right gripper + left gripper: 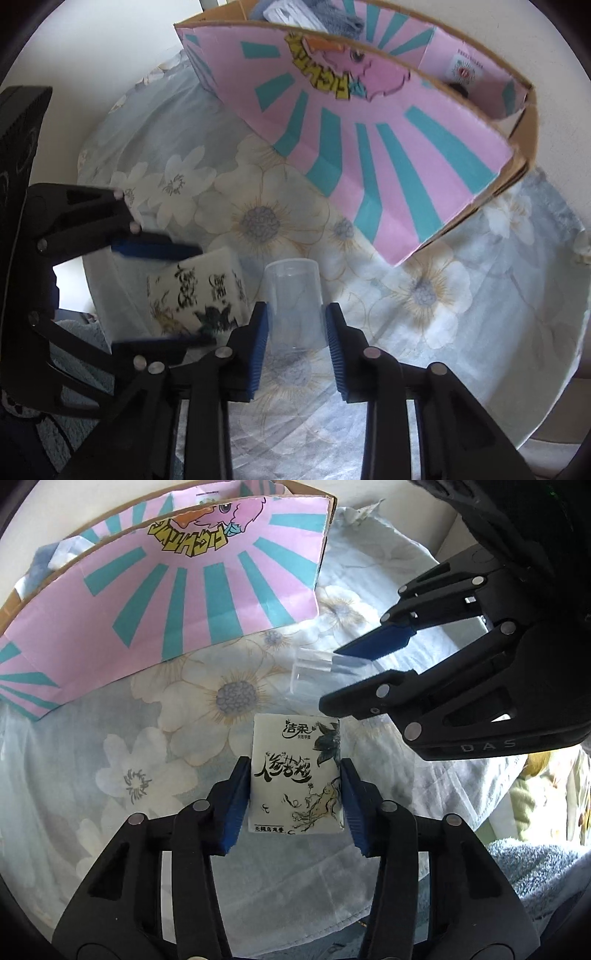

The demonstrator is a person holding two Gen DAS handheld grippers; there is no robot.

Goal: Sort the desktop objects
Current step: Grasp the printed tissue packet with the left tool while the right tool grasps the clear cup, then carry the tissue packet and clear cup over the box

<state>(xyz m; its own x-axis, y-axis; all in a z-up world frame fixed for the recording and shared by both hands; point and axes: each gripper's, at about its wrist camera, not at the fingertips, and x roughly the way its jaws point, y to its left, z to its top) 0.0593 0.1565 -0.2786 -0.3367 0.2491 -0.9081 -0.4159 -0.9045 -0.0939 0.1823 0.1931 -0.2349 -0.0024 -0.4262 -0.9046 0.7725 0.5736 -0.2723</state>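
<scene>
My left gripper (295, 797) is shut on a white tissue pack (297, 775) with black ink drawings, held just above the floral cloth. The pack also shows in the right wrist view (192, 295) between the left gripper's blue pads. My right gripper (297, 343) is shut on a clear plastic cup (293, 299), its blue pads against the cup's sides. In the left wrist view the right gripper (336, 679) comes in from the right with the cup (314, 668) at its tips.
A pink and teal cardboard box (166, 590) stands open at the back, also in the right wrist view (369, 147), with grey cloth and items inside. A floral tablecloth (129, 757) covers the round table. A grey towel (535, 867) lies at the right.
</scene>
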